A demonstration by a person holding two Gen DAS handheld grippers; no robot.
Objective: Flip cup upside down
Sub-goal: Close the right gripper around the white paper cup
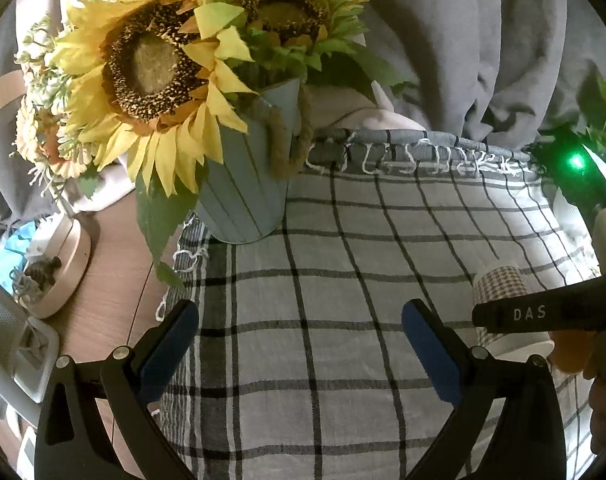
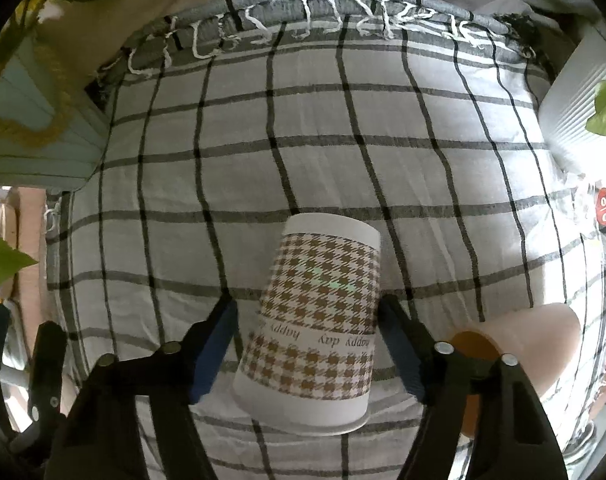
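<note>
The cup (image 2: 317, 328) stands between my right gripper (image 2: 307, 344)'s fingers with its rolled rim down on the cloth (image 2: 343, 140) and its closed base up — the lettering on its side reads inverted, so I judge the flip itself done. My right fingers (image 2: 213, 346) are spread wider than the cup: there is a clear gap on the one side, and on the other the pad sits just beside the wall, perhaps brushing it; I cannot tell for sure. Either way I have no grip on it. The cup looks tilted in my view, but that may be the lens, and its rim seems to lie flat on the cloth.

My left gripper (image 1: 299, 344) hangs wide open over bare cloth with nothing between its pads; from there the cup (image 1: 503, 284) is off to the right of my fingers, partly hidden behind the right gripper's black arm. The sunflower vase (image 1: 247, 184) stands ahead and to the left of my left fingers, well apart from the cup.

What is left, as I judge it, is little — draw the right fingers straight back without nudging the light paper cup over, and clear both hands away.
</note>
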